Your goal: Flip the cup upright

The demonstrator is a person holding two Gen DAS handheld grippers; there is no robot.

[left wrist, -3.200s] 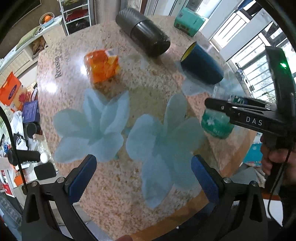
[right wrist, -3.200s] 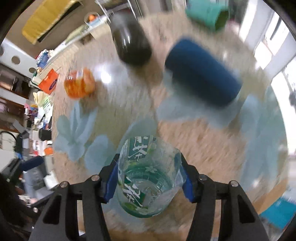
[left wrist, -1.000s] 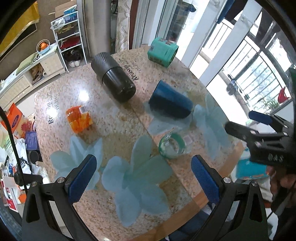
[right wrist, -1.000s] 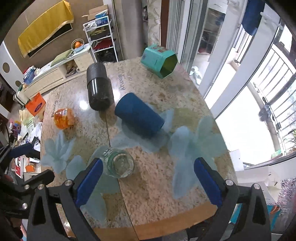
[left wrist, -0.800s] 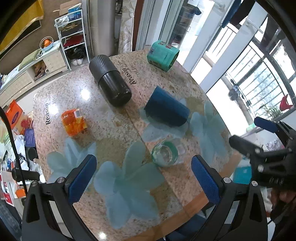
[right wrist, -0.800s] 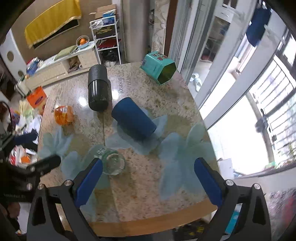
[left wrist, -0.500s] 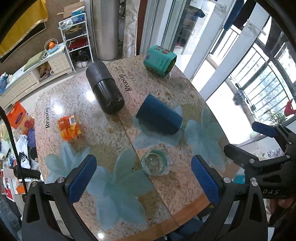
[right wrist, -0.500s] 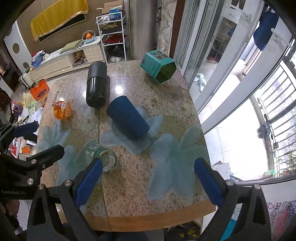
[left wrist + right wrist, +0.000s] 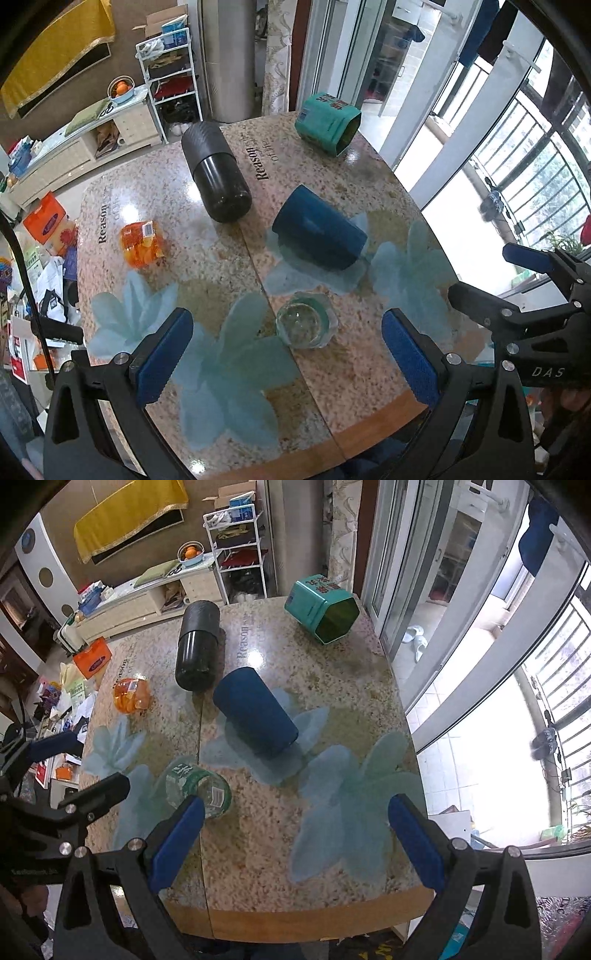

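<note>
Left gripper (image 9: pixel 286 354) wide apart, holding nothing, high above granite-pattern table (image 9: pixel 177 206). Clear plastic cup (image 9: pixel 306 325) with green label stands upright, mouth up, near the front edge, just in front of the lying dark blue tumbler (image 9: pixel 319 232). Right gripper (image 9: pixel 295 840) also wide, empty.

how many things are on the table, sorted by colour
black: 1, the flask lying on its side
dark blue: 1, the cup on its side
teal: 1, the hexagonal tin on its side
orange: 1, the snack packet
clear with green label: 1, the plastic cup standing upright
total: 5
</note>
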